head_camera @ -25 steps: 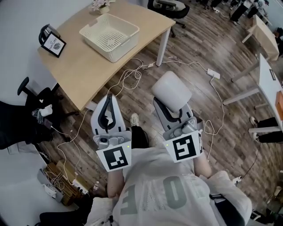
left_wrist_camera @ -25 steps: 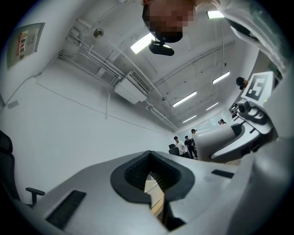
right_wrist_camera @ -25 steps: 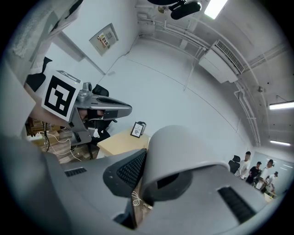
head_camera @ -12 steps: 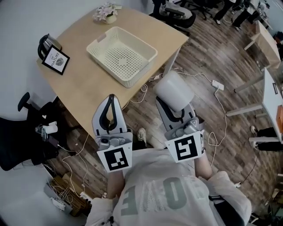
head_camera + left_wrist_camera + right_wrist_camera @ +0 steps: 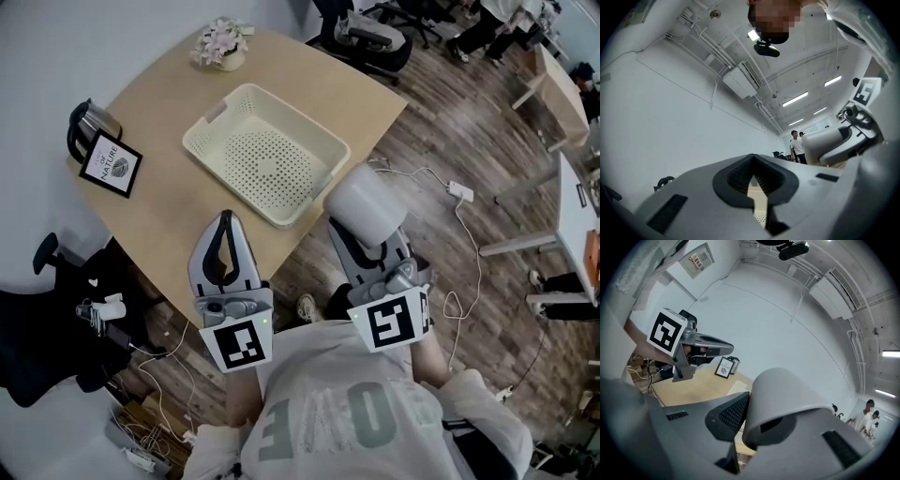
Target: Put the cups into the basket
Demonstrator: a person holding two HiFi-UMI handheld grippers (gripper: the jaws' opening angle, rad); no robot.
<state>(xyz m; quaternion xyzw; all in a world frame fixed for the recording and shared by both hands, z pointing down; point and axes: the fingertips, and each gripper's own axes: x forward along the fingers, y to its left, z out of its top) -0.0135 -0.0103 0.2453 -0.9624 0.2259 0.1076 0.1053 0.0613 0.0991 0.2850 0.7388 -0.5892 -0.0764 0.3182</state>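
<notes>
Desk (image 5: 178, 112) at upper left bears the basket (image 5: 267, 159). Right hand-held gripper (image 5: 373, 234) clamps a seemingly light, stiff, slippery cup (image 5: 364, 199) by its wall. Left hand-held gripper (image 5: 225, 225) is closed on nothing.

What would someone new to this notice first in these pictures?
A pale grey cup is clamped in the right gripper, held by the near edge of the light wooden table. On that table sits an empty cream perforated plastic basket, and the left gripper hovers shut and empty just short of it.

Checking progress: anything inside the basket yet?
No cups inside: the basket shows a bare perforated floor in the head view. The held cup hides a sliver of its near rim.
</notes>
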